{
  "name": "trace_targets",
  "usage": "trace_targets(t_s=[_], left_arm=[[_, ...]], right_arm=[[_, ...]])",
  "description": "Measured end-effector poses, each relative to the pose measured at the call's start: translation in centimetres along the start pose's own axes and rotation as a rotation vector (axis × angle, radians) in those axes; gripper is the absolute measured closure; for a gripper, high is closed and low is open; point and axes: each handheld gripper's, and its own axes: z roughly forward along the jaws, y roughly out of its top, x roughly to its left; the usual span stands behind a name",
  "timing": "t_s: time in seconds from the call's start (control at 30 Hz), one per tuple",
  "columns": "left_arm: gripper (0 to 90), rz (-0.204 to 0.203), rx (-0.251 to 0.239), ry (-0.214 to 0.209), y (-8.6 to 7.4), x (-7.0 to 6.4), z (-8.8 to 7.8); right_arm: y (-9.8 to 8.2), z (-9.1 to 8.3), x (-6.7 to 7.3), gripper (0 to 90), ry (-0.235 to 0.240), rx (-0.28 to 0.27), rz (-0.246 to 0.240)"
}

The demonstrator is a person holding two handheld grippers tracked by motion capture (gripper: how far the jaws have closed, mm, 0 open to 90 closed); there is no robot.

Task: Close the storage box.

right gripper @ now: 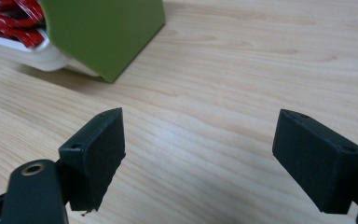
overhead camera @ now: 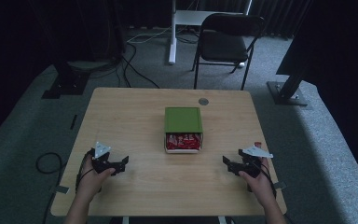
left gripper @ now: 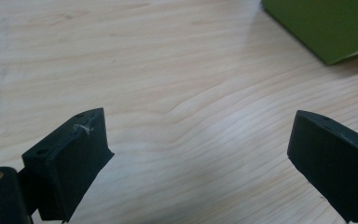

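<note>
A green box (overhead camera: 182, 120) sits mid-table with a white drawer (overhead camera: 182, 150) pulled out toward me, holding several red wrapped packets (overhead camera: 182, 141). My left gripper (overhead camera: 121, 164) rests on the table's near left, open and empty, well left of the box. My right gripper (overhead camera: 229, 164) rests at the near right, open and empty too. In the left gripper view the jaws (left gripper: 198, 149) stand wide apart over bare wood, the green box (left gripper: 326, 25) at top right. In the right gripper view the jaws (right gripper: 198, 149) stand wide apart, with the green box (right gripper: 105, 32) and red packets (right gripper: 14, 21) at top left.
The wooden table (overhead camera: 135, 116) has a round grey grommet (overhead camera: 203, 101) near its far edge. A black folding chair (overhead camera: 226, 42) and a white desk leg (overhead camera: 172, 32) stand beyond the table. Cables (overhead camera: 135, 70) lie on the grey carpet.
</note>
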Motion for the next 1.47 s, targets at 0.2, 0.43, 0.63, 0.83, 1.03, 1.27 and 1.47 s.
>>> trace_targets(t_s=[0.2, 0.43, 0.63, 0.83, 1.03, 1.27, 1.47], left_arm=[[6.0, -0.001, 0.019, 0.034, -1.0, 0.6, -0.5], [6.0, 0.003, 0.049, 0.115, -2.3, 1.5, -1.2], [6.0, -0.014, 0.075, 0.170, -3.2, 2.2, -1.6], [6.0, -0.038, 0.113, 0.192, -3.9, 2.7, -1.7], [6.0, -0.058, 0.130, 0.215, -4.2, 3.0, -1.7], [6.0, -0.126, 0.140, 0.217, -4.3, 3.2, -1.7], [3.7, -0.138, 0.145, 0.229, -4.3, 3.2, -1.7]], right_arm=[[-0.7, -0.5, -0.2, 16.4, -0.056, 0.026, 0.006], [-1.6, -0.5, -0.3, 16.5, -0.102, 0.063, 0.016], [-2.0, -0.2, -0.1, 16.4, -0.117, 0.100, 0.010], [-2.1, 0.1, 0.2, 16.4, -0.138, 0.133, -0.008], [-2.1, 0.4, 0.4, 15.0, -0.160, 0.171, -0.024], [-2.1, 0.4, 0.4, 12.8, -0.155, 0.176, -0.028], [-2.1, 0.4, 0.4, 12.2, -0.156, 0.177, -0.026]])
